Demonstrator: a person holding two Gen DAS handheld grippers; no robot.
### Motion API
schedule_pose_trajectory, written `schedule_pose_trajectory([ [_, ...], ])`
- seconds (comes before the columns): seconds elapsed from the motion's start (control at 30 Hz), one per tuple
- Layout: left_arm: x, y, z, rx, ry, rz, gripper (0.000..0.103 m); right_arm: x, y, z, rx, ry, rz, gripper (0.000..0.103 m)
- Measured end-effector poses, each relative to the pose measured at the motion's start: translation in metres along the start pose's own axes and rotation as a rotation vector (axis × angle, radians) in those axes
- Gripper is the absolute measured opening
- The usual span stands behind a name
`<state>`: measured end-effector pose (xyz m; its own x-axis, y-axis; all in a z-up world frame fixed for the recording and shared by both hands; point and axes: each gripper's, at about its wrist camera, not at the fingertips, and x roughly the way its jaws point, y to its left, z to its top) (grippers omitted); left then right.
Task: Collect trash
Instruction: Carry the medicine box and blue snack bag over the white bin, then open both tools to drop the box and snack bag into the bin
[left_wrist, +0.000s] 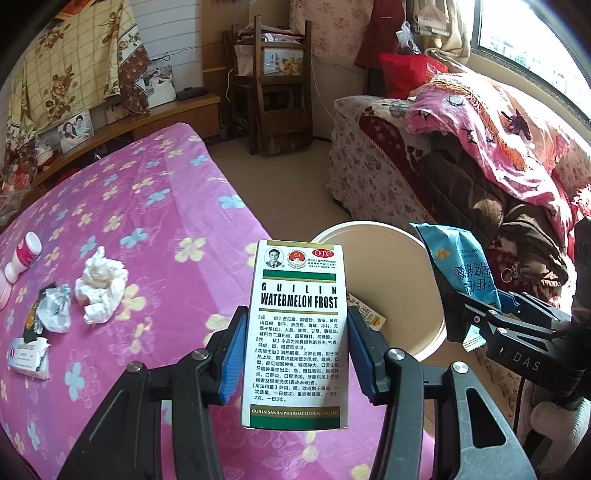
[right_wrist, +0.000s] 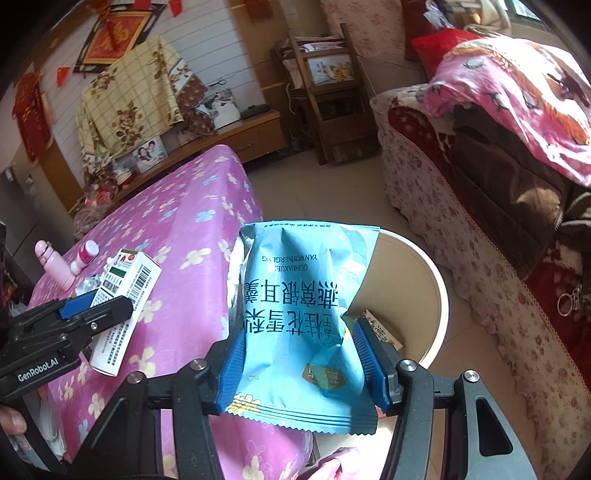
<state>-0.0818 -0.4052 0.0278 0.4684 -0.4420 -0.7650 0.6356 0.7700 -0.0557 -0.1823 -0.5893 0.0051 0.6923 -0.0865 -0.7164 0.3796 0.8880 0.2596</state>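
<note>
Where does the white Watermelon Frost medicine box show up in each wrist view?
Left wrist: medicine box centre, upright, clamped in the left tongs.
Right wrist: medicine box at left edge, tilted, over the pink bedspread.
Shared landmark: cream bin beside the bed.

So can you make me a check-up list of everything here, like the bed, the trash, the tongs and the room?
Surface: bed with a pink flowered cover.
Job's things: white medicine box held in the left tongs; blue snack bag held in the right tongs; both by the cream bin, which already holds a small packet.
Clutter: crumpled tissue, foil wrapper, torn flat box and small pink-and-white bottle lie on the cover.
Tongs: each pair shut on its item.
Cables: a white cord hangs on the far wall.
Surroundings: sofa with blankets, wooden shelf, window.
</note>
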Motion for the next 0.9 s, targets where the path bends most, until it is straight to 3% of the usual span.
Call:
schedule_pose_trajectory([
  [0.5, 0.035, -0.010, 0.010, -0.039, 0.038, -0.060, 0.053, 0.037, -0.019, -0.002, 0.062, 0.050, -0.046, 0.063],
  [0.8, 0.051, -0.009, 0.010, -0.062, 0.060, -0.102, 0.053, 0.045, -0.033, -0.003, 0.123, 0.037, -0.067, 0.074],
  [0.9, 0.054, -0.008, 0.009, -0.071, 0.073, -0.115, 0.058, 0.046, -0.033, -0.003, 0.130, 0.035, -0.064, 0.077],
])
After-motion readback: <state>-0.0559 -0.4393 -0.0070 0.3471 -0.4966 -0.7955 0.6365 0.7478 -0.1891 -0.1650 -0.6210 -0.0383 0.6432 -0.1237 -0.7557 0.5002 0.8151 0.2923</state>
